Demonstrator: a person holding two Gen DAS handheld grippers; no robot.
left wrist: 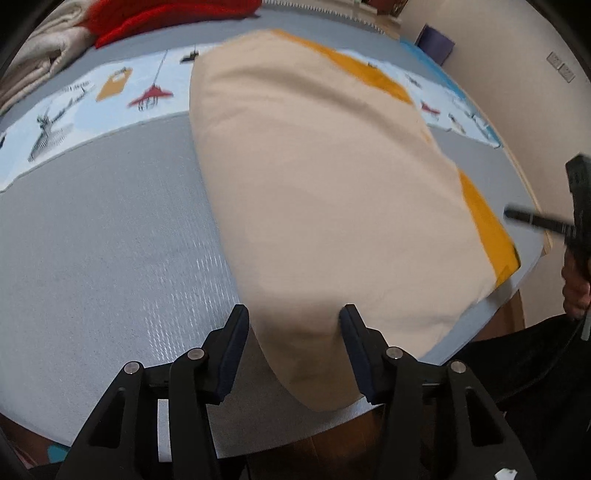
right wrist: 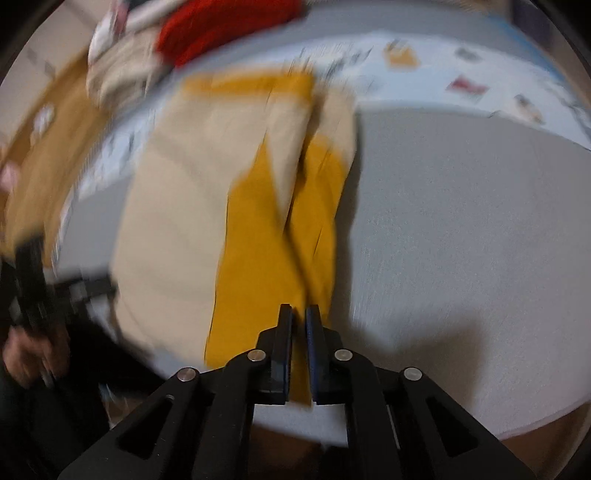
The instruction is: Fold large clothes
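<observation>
A large beige and mustard-yellow garment (left wrist: pixel 325 177) lies partly folded on the grey table (left wrist: pixel 110 236). My left gripper (left wrist: pixel 293 314) is open, its fingers either side of the garment's near beige corner. In the right wrist view, which is blurred by motion, my right gripper (right wrist: pixel 299 312) is shut on a yellow fold of the garment (right wrist: pixel 266 240) and holds it raised. The right gripper also shows in the left wrist view (left wrist: pixel 546 221) at the far right edge. The left gripper shows in the right wrist view (right wrist: pixel 48 291) at the left.
A patterned light-blue cloth strip (left wrist: pixel 74 107) runs across the table behind the garment. A pile of red (left wrist: pixel 155 18) and cream clothes (left wrist: pixel 40 55) sits at the back left. The table's near edge (left wrist: pixel 258 443) and right edge drop to a wooden floor.
</observation>
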